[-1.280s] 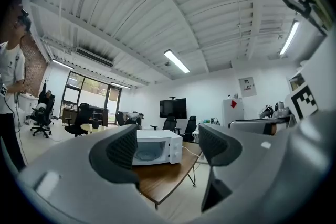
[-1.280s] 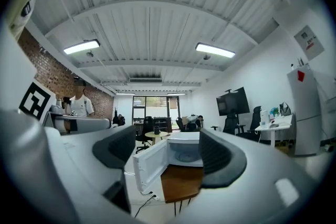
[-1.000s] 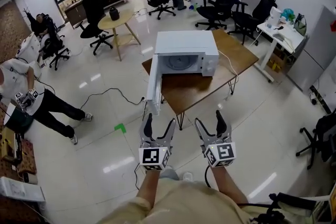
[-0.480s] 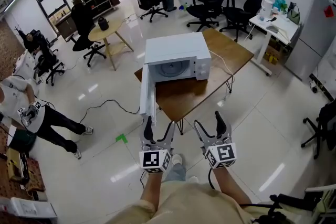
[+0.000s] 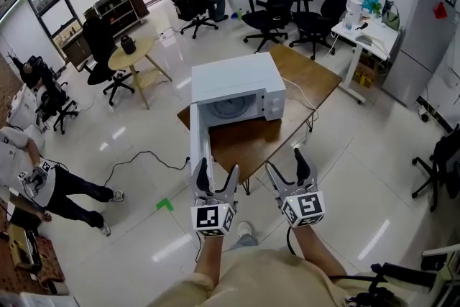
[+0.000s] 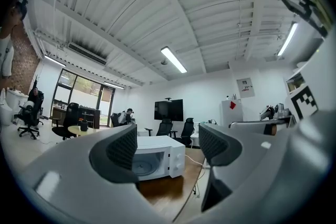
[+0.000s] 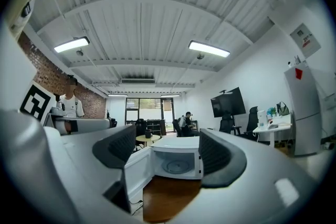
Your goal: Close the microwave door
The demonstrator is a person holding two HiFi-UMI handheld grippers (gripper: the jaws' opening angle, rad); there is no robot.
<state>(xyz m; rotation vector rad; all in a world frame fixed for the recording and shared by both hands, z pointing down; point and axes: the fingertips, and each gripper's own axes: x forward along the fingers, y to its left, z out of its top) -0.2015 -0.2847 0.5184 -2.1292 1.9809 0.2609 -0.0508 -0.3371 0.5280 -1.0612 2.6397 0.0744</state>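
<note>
Microwave door [image 5: 200, 146]: swung wide, near-left corner of bench [image 5: 316, 86]. Left claw [image 5: 215, 170], right claw [image 5: 286, 165]: spread, empty. Step: approach. Next: push door shut.

A brown wooden table [image 5: 313, 83] on thin dark legs stands at an angle on a glossy pale floor [image 5: 374, 176]. A white microwave [image 5: 233, 75] sits on its far left part, with its door [image 5: 196, 147] swung open past the table's near left edge. A white cord [image 5: 305, 106] trails across the wood and over the right edge, and a green tape mark [image 5: 164, 204] lies on the floor nearby.
</note>
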